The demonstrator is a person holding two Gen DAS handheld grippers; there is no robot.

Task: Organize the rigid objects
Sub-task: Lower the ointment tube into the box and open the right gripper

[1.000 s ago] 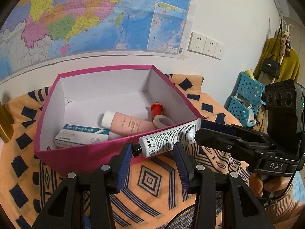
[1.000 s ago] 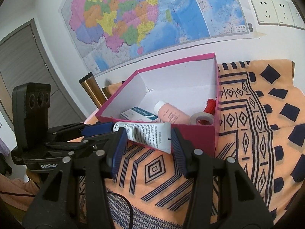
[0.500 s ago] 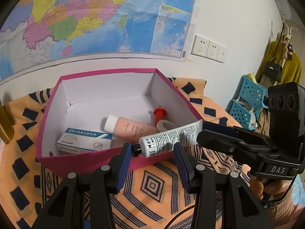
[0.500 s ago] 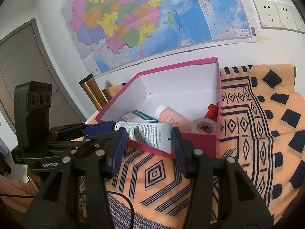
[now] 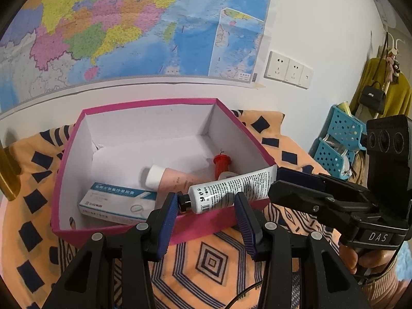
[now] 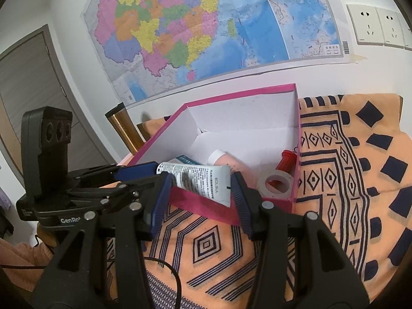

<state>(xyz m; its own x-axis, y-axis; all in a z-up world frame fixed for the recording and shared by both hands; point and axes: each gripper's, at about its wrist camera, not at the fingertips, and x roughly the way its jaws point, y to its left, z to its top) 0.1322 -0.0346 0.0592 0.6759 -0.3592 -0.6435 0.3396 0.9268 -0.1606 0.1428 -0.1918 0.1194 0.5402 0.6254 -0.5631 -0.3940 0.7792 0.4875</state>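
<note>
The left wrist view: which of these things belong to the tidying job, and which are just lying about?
Part of the job:
- white tube, up over the box's front wall
- pink box
- already inside: medicine carton, pink tube, small red item, tape roll

Just lying about:
- wall map
- sockets
- blue baskets
- handbag
- patterned cloth

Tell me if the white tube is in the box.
Not in: the white tube hangs in the air by the pink box's near wall.
</note>
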